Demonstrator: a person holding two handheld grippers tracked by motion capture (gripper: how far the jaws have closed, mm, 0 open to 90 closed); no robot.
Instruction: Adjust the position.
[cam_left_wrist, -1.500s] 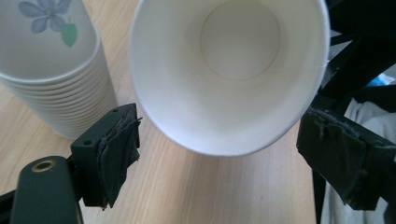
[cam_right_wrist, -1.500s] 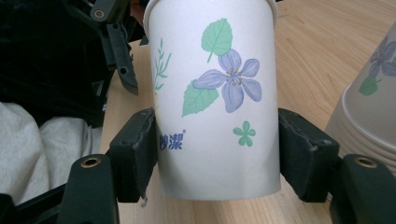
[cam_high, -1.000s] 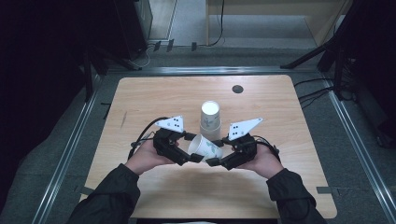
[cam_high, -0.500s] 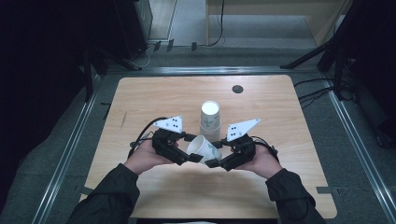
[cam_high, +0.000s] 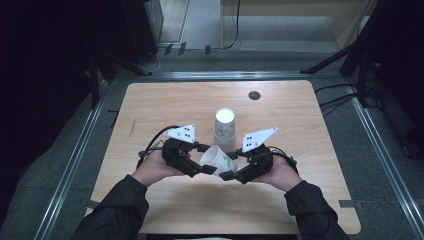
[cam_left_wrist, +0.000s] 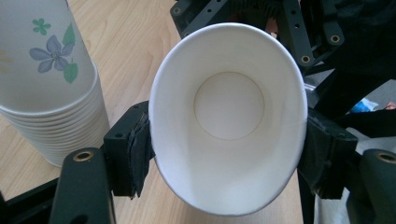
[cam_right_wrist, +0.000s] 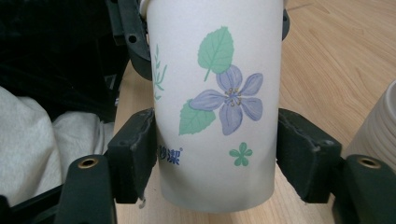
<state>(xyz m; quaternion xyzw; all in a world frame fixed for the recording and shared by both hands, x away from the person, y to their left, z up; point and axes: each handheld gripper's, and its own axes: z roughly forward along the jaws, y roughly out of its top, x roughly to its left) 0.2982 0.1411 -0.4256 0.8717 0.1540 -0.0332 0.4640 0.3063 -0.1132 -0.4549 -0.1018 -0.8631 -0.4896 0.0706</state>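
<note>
paper cup (cam_high: 218, 160) | white w/ purple flower + green leaves | on its side, rim squeezed oval | held above table, just before cup stack (cam_high: 225, 130)

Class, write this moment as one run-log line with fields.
left gripper: shut on paper cup, rim squeezed oval | right gripper: jaws opening around cup's base | cup stack: upright behind

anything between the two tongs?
Yes, one paper cup held sideways above the table; the left tongs squeeze its rim, the right tongs flank its base. High view.
</note>
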